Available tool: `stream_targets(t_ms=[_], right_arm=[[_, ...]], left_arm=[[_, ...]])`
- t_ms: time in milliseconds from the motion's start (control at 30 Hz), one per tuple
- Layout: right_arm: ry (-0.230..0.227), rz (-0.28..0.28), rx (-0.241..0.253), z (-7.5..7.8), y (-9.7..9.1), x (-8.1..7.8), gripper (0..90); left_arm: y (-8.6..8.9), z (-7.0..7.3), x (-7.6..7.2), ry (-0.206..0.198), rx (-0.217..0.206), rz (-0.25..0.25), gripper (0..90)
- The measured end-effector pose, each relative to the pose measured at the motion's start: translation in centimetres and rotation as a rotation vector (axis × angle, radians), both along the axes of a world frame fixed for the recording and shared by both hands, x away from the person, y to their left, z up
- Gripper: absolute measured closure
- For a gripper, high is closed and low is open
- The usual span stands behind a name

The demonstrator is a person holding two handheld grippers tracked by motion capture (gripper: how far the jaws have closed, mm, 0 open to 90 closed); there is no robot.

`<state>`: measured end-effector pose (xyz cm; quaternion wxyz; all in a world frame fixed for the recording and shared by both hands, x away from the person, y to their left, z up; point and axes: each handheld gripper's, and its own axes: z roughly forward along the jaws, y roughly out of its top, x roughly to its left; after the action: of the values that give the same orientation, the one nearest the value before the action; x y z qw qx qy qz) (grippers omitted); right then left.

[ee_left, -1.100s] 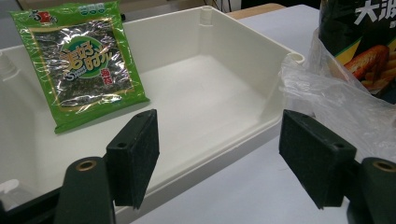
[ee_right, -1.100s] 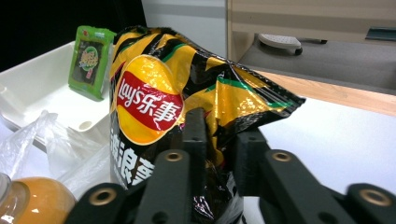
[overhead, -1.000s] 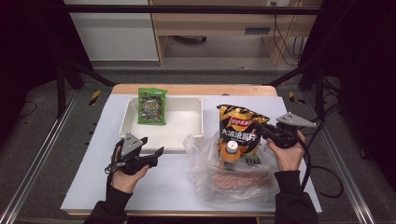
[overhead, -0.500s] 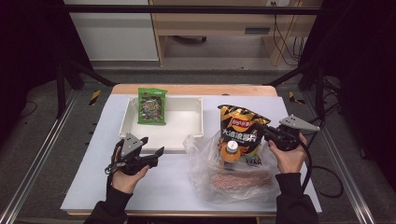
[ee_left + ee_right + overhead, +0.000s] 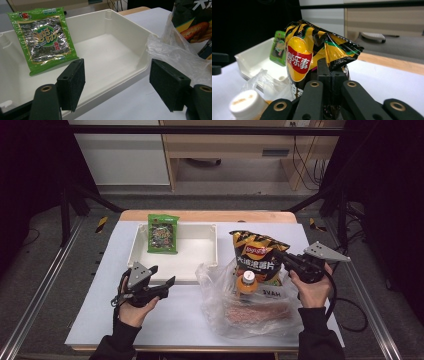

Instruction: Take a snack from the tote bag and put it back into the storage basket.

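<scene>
Right gripper (image 5: 286, 258) is clamped on the edge of the chip bag (image 5: 257, 256), its jaws having just closed the last bit onto the foil; in the right gripper view the pads meet with the crimped bag (image 5: 312, 52) pinched between them. Its hand (image 5: 311, 287) enters from 6 o'clock at the table's right side, forearm roughly upright in the high view, the gripper pointing toward 9 o'clock and held level above the table. That bag stands upright in the mouth of a clear plastic bag (image 5: 250, 312) at about 4 o'clock of the table's centre, just beside an orange bottle with a white cap (image 5: 246, 281). Left gripper (image 5: 162, 284) rests low at 7 o'clock, held in the left hand (image 5: 134, 302), jaws wide apart with nothing between them, aimed toward 2 o'clock at the near wall of the white tray (image 5: 210, 270). Inside that tray, a green seaweed packet (image 5: 162, 234) leans against the far wall at 11 o'clock.
</scene>
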<state>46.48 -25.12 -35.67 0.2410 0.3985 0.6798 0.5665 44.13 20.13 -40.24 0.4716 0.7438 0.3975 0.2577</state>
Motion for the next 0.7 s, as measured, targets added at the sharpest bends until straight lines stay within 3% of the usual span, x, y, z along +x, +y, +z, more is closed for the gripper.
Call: stream_targets(t_ms=[367,700], right_arm=[[-0.049,0.050,0.020,2.9,0.3,-1.2,89.5],[-0.093,0.064,0.051,4.6,0.3,-1.2,89.5]], left_arm=[[-0.1,0.5,-0.2,-0.012,-0.009,-0.005,27.8],[-0.1,0.8,-0.3,-0.020,-0.018,-0.009,27.3]])
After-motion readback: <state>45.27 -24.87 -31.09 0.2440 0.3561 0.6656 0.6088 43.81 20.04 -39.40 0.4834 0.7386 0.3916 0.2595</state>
